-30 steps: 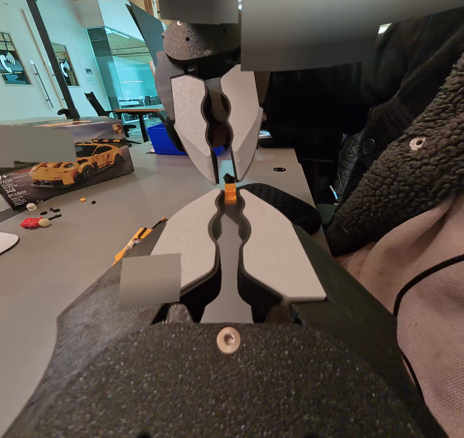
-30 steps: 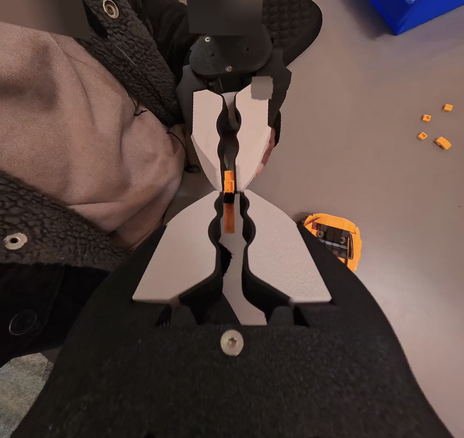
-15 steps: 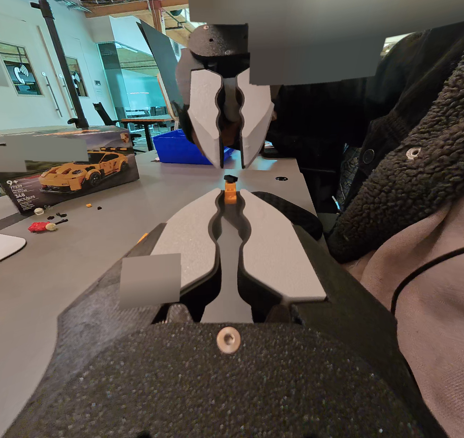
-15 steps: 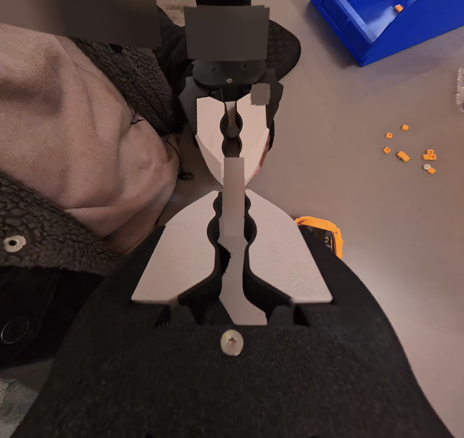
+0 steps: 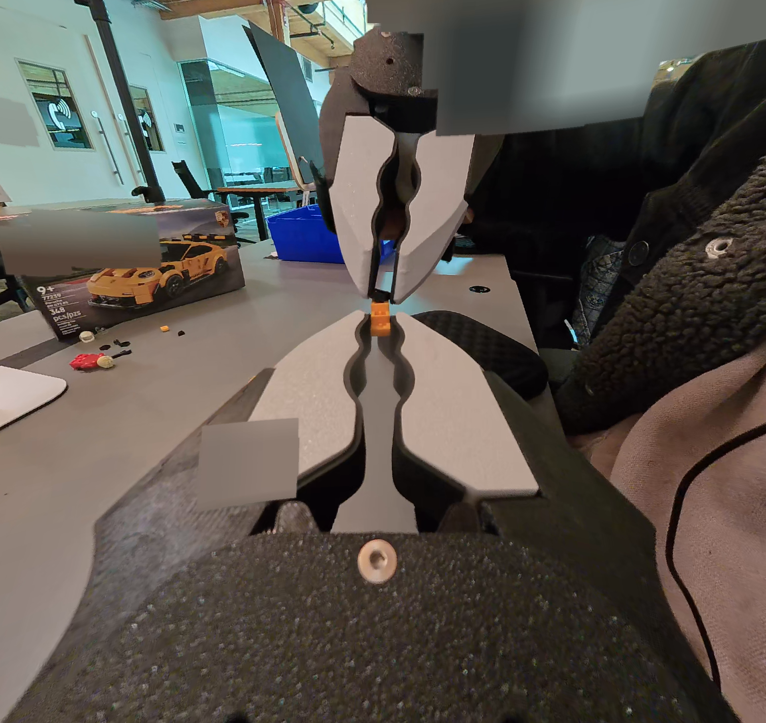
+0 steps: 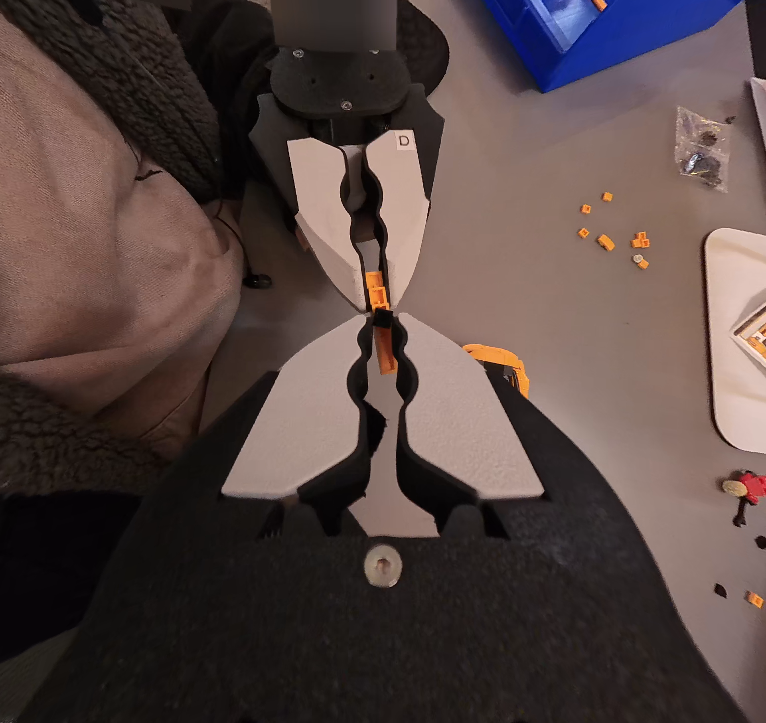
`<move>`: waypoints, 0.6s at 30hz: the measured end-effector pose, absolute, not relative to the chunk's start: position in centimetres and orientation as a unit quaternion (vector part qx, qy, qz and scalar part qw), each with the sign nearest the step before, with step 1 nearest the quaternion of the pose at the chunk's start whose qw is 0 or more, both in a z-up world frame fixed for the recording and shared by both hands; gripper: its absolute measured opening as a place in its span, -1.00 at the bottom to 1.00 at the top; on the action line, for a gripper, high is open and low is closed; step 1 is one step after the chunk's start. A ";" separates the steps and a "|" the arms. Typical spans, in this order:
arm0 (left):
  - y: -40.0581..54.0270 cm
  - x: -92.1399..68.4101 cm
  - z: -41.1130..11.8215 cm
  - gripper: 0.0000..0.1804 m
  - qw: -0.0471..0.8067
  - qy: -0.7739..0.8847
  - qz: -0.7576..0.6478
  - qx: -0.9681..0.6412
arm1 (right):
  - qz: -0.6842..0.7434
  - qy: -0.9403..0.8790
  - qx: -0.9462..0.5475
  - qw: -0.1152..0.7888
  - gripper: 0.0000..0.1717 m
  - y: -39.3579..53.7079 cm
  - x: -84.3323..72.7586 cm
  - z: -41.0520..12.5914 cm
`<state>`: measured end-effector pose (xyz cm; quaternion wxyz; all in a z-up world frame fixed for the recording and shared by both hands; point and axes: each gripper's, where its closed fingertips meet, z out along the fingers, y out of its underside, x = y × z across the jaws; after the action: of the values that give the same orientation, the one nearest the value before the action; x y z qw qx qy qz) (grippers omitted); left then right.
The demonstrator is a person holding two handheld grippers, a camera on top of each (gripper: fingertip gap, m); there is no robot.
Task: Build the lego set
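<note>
**Two grippers tip to tip, orange piece meets black piece**

Left gripper (image 5: 380,321) jaws narrow, pads pressed on a small orange brick piece (image 5: 380,321); its long axis runs along the fingers, far end poking out past the tips; right gripper (image 5: 382,294) comes in from straight ahead, fingers pointing back at the left one, tips nearly touching; its jaws narrow too, pinching a small black piece (image 5: 380,293) that sits right on the end of the orange one; the two long axes roughly in line, no clear sideways offset; contact looks made, seating cannot tell.

Right wrist view: right gripper (image 6: 383,321) clamps the black piece (image 6: 382,318) at the tips; an orange bar (image 6: 385,353) lies further back between its fingers, gripped or not cannot tell; the left gripper (image 6: 379,294) opposite holds the orange brick piece (image 6: 378,288).

Both held above the grey table (image 6: 539,330), near its edge by the person; orange model car (image 6: 505,367) just right of the right gripper; loose orange bricks (image 6: 609,239) further right; blue bin (image 6: 601,40) at far right corner.
</note>
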<state>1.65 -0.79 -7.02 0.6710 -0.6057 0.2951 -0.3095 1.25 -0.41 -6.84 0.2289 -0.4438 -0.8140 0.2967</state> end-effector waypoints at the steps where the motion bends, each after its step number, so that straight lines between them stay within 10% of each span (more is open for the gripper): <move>1: -0.9 1.7 -7.0 -0.91 0.671 0.297 -0.311 -0.604 | 0.297 -0.817 -0.442 0.224 -0.90 -0.5 1.3 -6.8; 18: -2.4 2.5 -6.4 -0.91 0.665 0.324 -0.339 -0.582 | 0.299 -0.850 -0.423 0.094 -0.91 -2.3 2.1 -6.4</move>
<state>2.52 -2.39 -6.36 0.6645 -0.5815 0.3241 -0.3394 2.12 -2.32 -6.37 0.0936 -0.4231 -0.8501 0.2992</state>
